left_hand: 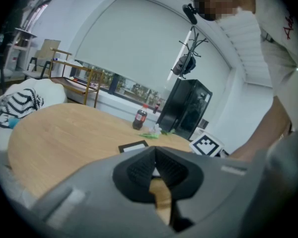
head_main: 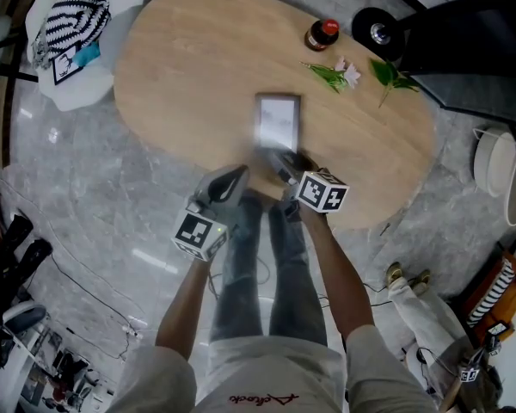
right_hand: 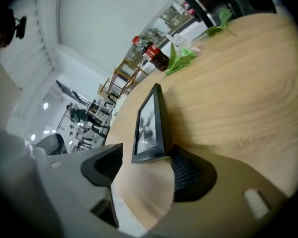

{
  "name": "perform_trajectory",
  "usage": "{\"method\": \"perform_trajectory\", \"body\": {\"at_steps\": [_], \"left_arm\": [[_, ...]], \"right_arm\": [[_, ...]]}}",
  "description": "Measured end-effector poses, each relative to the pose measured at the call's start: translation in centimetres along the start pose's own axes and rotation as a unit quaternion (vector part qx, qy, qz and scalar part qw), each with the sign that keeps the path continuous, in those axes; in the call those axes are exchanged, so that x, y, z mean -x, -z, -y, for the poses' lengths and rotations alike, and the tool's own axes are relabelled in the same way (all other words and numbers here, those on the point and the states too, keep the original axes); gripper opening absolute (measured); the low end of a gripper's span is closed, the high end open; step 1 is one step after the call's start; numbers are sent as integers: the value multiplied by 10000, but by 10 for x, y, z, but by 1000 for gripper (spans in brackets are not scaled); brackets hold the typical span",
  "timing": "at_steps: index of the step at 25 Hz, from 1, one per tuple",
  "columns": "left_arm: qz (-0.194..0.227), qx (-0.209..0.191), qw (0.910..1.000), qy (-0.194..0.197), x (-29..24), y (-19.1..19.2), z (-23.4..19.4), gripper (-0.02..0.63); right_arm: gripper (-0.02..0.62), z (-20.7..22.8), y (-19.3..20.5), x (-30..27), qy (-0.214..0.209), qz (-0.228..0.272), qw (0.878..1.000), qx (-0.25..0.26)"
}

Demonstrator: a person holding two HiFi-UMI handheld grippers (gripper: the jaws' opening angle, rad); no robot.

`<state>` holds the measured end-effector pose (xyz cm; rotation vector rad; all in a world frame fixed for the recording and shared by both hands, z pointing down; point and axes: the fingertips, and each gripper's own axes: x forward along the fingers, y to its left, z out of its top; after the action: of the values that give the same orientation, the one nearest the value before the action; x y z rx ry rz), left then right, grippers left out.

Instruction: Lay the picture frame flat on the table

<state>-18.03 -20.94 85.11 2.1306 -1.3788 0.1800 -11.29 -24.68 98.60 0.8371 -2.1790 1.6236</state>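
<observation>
the picture frame (head_main: 277, 120) lies on the oval wooden table (head_main: 181, 67), near its middle and a little toward the 6 o'clock edge. its glass side faces up and is smeared by blur in the head view. in the left gripper view it looks low and flat on the wood. whether its near edge is fully down i cannot tell.

the right gripper (head_main: 290, 163) is at the frame's 6 o'clock end. its jaws are wide apart, with the frame's near edge between them. in the right gripper view one pad (right_hand: 188, 170) sits at the frame's back corner, touching or all but touching it. the other pad stands clear of the glass side, so nothing is clamped.

the left gripper (head_main: 230, 181) hangs at 7 o'clock of the frame, at the table's near edge and apart from the frame. its jaws are drawn together, and only a sliver of tabletop shows in the gap. it has hold of nothing.

a cola bottle (head_main: 322, 33) stands at 1 o'clock of the frame, near the far edge. a flower sprig (head_main: 337, 75) and a leafy sprig (head_main: 390, 76) lie on the wood between 1 and 2 o'clock. off the table, a black cabinet (head_main: 477, 54) stands at 2 o'clock. at 10 o'clock a striped cushion (head_main: 73, 15) rests on a white seat (head_main: 77, 93).
</observation>
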Motion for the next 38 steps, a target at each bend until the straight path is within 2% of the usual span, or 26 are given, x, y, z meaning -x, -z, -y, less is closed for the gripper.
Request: {"method": "perform_trajectory", "body": {"at_steps": [3, 7, 12, 16, 18, 22, 31, 37, 38], "left_arm": [[1, 7, 10000, 14, 2, 1, 1, -2], [-18, -8, 10000, 10, 3, 1, 0, -2], [-21, -8, 10000, -2, 7, 2, -2, -2], [-2, -11, 10000, 11, 8, 2, -2, -2], [-4, -12, 10000, 15, 7, 2, -2, -2], [-21, -19, 10000, 8, 6, 3, -1, -2], [-31, -126, 9999, 42, 5, -6, 7, -2], [-91, -277, 9995, 79, 3, -22, 17, -2], [-101, -305, 9994, 85, 2, -24, 19, -2]], "right_arm": [[310, -2, 6, -2, 284, -263, 9965, 743], [315, -2, 15, -5, 650, -528, 9828, 1646], [318, -2, 25, -8, 970, -826, 9557, 2654], [315, 1, 30, -8, 1179, -962, 9333, 3251], [315, 2, 31, -8, 1220, -987, 9282, 3373], [302, 10, 26, -2, 1332, -869, 9273, 3388], [135, 3, -1, 23, 1550, -435, 9208, 3554], [54, -10, -17, 40, 1541, -182, 9261, 3438], [25, -13, -21, 44, 1545, -129, 9264, 3432]]}}
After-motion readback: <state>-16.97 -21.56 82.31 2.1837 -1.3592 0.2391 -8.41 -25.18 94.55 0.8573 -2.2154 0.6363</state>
